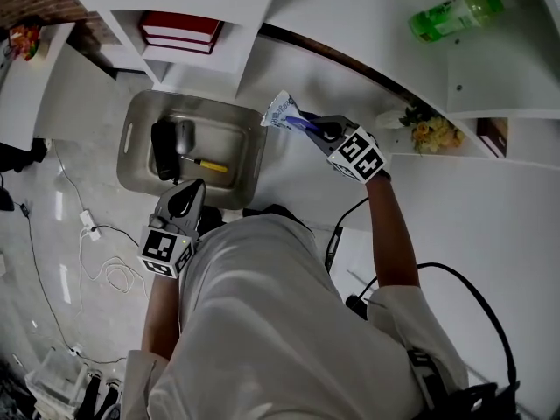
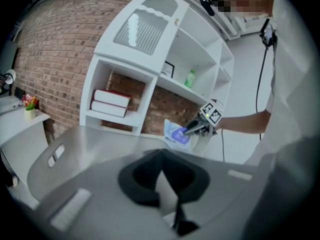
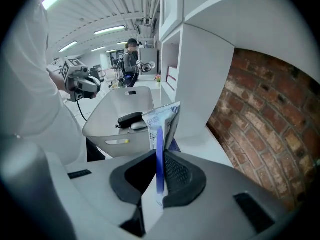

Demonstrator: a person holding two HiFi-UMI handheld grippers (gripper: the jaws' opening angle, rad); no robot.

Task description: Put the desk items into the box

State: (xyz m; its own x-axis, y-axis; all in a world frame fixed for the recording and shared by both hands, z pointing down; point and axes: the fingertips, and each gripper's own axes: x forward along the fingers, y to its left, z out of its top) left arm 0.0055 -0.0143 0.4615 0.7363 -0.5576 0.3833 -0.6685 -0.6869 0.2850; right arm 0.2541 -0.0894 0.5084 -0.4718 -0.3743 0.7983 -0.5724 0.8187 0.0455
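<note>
Right gripper [image 1: 304, 123]: jaws drawn narrow, clamped on one flat blue-and-white packet [image 1: 282, 110]. The packet stands on edge between the pads, its upper part sticking out past the fingertips. It has print on its face, but the print is too small to read in any view. The packet is held in the air over the white tabletop [image 1: 302, 178], just beside the right rim of the box [image 1: 140, 122] and not inside it.

Left gripper [image 1: 185, 191]: at the near edge of the box, with its pad tips together and nothing between them.

Box: one, grey, with rounded corners and a slot handle in the left wall. It holds three things:
- 1 black oblong item [image 1: 163, 150] against the left side
- 1 grey mouse [image 1: 185, 135] touching the black item
- 1 yellow-handled tool [image 1: 210, 164], lying apart from the other two and nearer the middle

Markers: each gripper carries a cube with black-and-white square patterns; they have no lettering.

Shelf unit, behind and above the tabletop:
- 2 red books [image 1: 181, 31] stacked flat in a lower compartment; I cannot read the spines
- 1 green bottle [image 1: 455, 14] lying on its side on an upper shelf; its label is not legible
- 1 small bunch of yellow flowers [image 1: 435, 133] at the tabletop's right end

Floor left of the box: white cables, loosely looped.
</note>
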